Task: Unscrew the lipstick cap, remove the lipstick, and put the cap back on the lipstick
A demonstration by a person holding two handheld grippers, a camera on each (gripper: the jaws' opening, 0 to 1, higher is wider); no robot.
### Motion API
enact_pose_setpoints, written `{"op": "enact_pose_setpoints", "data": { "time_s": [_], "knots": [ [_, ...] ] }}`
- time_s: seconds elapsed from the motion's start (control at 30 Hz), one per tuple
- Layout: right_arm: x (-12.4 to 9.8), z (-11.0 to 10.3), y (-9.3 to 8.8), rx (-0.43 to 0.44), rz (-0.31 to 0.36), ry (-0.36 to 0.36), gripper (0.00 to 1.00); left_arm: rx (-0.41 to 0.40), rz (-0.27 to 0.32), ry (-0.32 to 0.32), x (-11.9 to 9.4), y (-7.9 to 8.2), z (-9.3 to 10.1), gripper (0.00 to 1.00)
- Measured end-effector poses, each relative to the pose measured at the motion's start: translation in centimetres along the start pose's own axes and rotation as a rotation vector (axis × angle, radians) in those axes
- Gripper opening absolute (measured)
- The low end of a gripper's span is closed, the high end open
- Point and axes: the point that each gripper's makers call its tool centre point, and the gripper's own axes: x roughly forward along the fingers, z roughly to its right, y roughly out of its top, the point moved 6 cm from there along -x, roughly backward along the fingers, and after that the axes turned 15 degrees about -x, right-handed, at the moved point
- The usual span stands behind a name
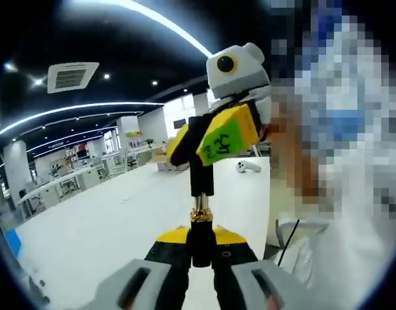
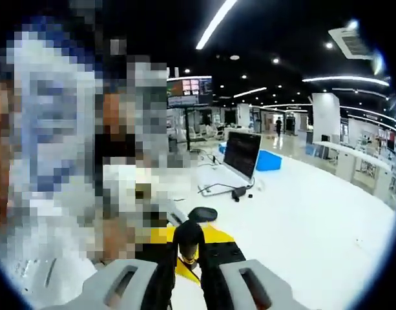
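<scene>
The black lipstick tube (image 1: pixel 201 242) stands upright between the jaws of my left gripper (image 1: pixel 201 252), which is shut on its base. A gold collar (image 1: pixel 199 215) shows just above the base. The black cap (image 1: pixel 201 177) sits directly over the collar, held by my right gripper (image 1: pixel 207 145), whose yellow-padded jaws come down from above and are shut on it. Whether the cap still touches the collar I cannot tell. In the right gripper view my right gripper (image 2: pixel 188 258) is shut on the black cap (image 2: pixel 188 242), with the left gripper's yellow pads (image 2: pixel 217 236) just behind.
A long white table (image 1: pixel 88 226) lies beneath both grippers. On it are a white handheld device (image 1: pixel 248 166), a laptop (image 2: pixel 241 154), a blue box (image 2: pixel 270 160), a black mouse (image 2: pixel 203 213) and a cable (image 2: pixel 223 189). A person's white sleeve (image 1: pixel 340 258) is close by.
</scene>
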Motion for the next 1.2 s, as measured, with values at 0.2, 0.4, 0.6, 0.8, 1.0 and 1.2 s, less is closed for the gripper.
{"op": "enact_pose_setpoints", "data": {
  "time_s": [0.2,0.4,0.6,0.8,1.0,1.2],
  "knots": [
    [0.5,-0.1,-0.7,-0.009,-0.013,-0.023,0.12,-0.009,0.005,0.012,0.1,0.0,-0.1,0.13],
    [0.6,0.3,-1.2,-0.002,-0.001,-0.042,0.12,-0.008,-0.001,0.027,0.3,-0.3,-0.3,0.13],
    [1.0,-0.2,-1.8,-0.022,0.020,-0.022,0.15,-0.011,0.006,0.015,0.4,-0.2,-0.2,0.13],
    [1.4,-1.1,-1.7,-0.054,0.060,-0.009,0.39,-0.015,0.007,0.016,0.4,-0.2,-0.4,0.13],
    [0.8,-1.7,-1.7,-0.109,0.073,0.036,0.44,-0.087,0.040,-0.108,0.3,0.0,0.3,0.13],
    [-1.2,-2.5,-2.4,-0.173,0.115,0.100,0.42,-0.148,0.063,-0.296,0.2,0.0,1.4,0.13]
  ]
}}
